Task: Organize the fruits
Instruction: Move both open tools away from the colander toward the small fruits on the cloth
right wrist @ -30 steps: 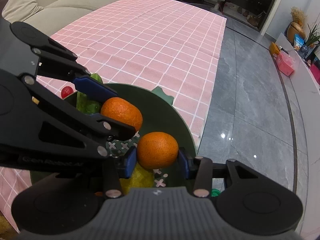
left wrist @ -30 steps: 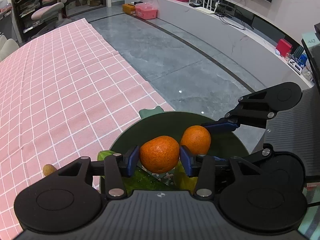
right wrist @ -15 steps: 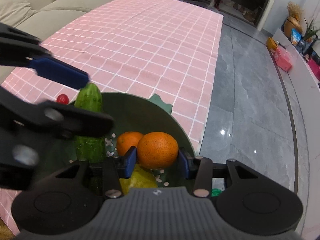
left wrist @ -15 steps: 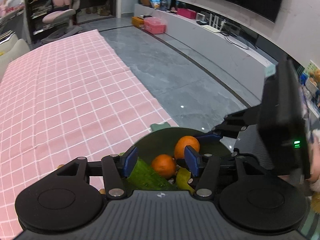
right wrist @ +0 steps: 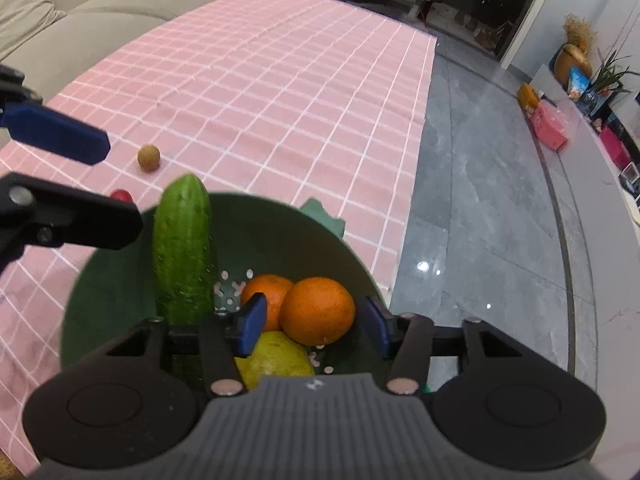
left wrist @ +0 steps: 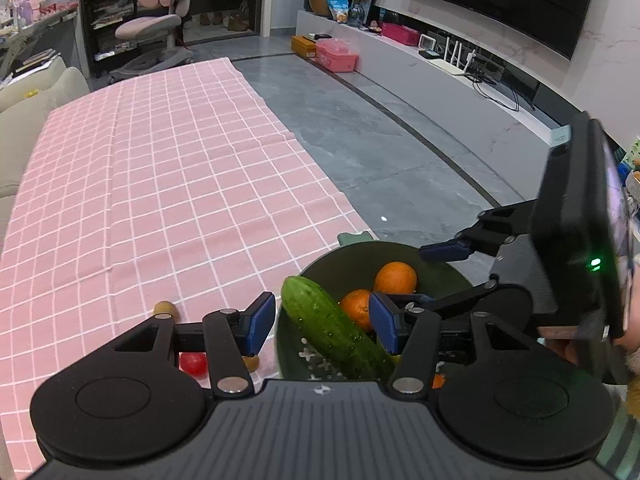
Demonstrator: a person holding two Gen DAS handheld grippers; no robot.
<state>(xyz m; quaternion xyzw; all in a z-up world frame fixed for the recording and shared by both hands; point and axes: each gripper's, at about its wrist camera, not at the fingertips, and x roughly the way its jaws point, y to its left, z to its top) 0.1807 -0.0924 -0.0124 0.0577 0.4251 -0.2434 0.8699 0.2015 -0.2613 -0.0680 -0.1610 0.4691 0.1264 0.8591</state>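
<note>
A dark green colander bowl (right wrist: 100,276) (left wrist: 344,264) sits at the edge of the pink checked tablecloth. It holds two oranges (right wrist: 318,310) (right wrist: 266,292) (left wrist: 395,278) (left wrist: 356,306), a cucumber (right wrist: 184,248) (left wrist: 332,326) leaning on the rim, and a yellow-green fruit (right wrist: 276,360). My left gripper (left wrist: 322,324) is open and empty, raised above the bowl's left side. My right gripper (right wrist: 314,324) is open over the bowl, with the larger orange lying between its pads.
On the cloth left of the bowl lie a small brown round fruit (right wrist: 149,157) (left wrist: 164,308) and a red cherry tomato (right wrist: 121,195) (left wrist: 193,363). The table edge (right wrist: 404,216) drops to a grey tiled floor on the right. A sofa (right wrist: 80,20) stands beyond the table.
My left gripper let go of its orange into the bowl and pulled up and back. My right gripper opened and its orange now rests in the bowl.
</note>
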